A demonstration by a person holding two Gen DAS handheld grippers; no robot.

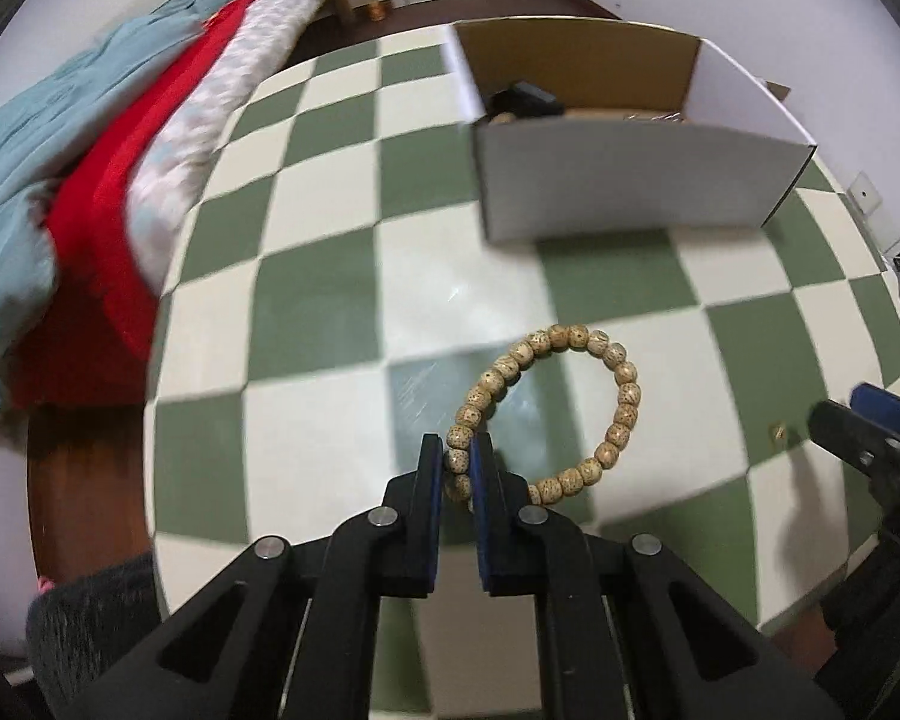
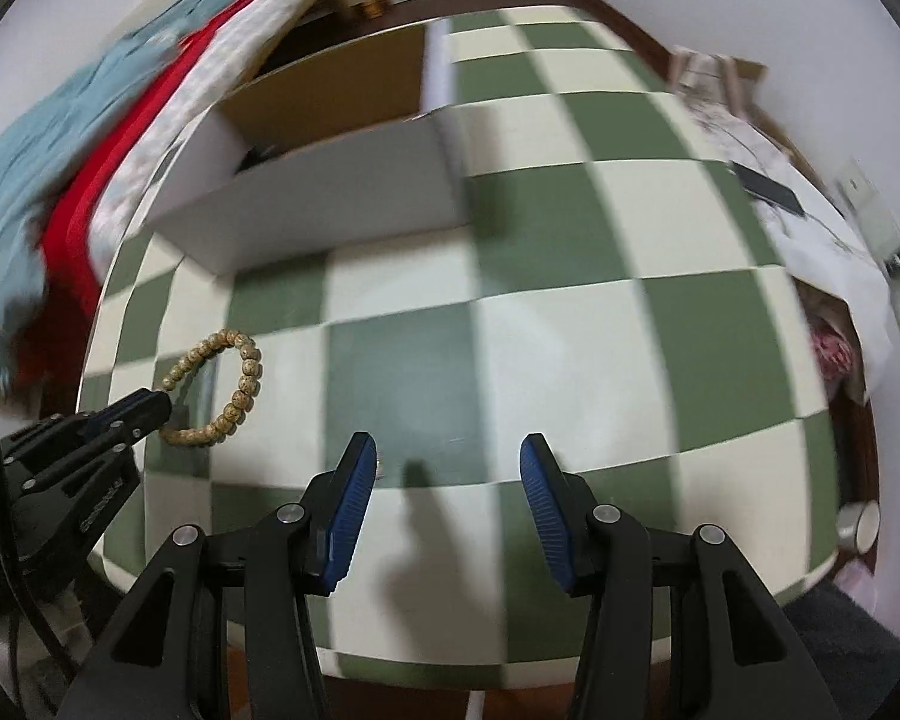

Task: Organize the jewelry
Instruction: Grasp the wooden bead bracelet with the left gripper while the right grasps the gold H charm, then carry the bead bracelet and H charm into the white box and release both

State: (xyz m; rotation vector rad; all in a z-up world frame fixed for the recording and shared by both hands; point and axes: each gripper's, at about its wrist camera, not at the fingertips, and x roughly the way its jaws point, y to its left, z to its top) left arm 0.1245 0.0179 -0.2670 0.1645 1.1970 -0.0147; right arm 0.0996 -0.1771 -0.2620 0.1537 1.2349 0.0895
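Observation:
A tan beaded bracelet (image 1: 576, 411) hangs from my left gripper (image 1: 457, 456), which is shut on its near beads and holds it just over the green-and-cream checkered table (image 1: 330, 300). It also shows in the right wrist view (image 2: 234, 384), pinched by the left gripper (image 2: 150, 405). A white cardboard box (image 1: 630, 180) with a brown inside stands beyond it, holding dark items; it also shows in the right wrist view (image 2: 330, 204). My right gripper (image 2: 448, 456) is open and empty over the table's near part. A tiny gold piece (image 1: 777, 433) lies on the table.
A bed with blue, red and patterned bedding (image 1: 90, 180) runs along the table's left side. A cloth-covered surface with a dark phone (image 2: 768, 189) sits at the right. The right gripper (image 1: 870, 426) shows at the left wrist view's right edge.

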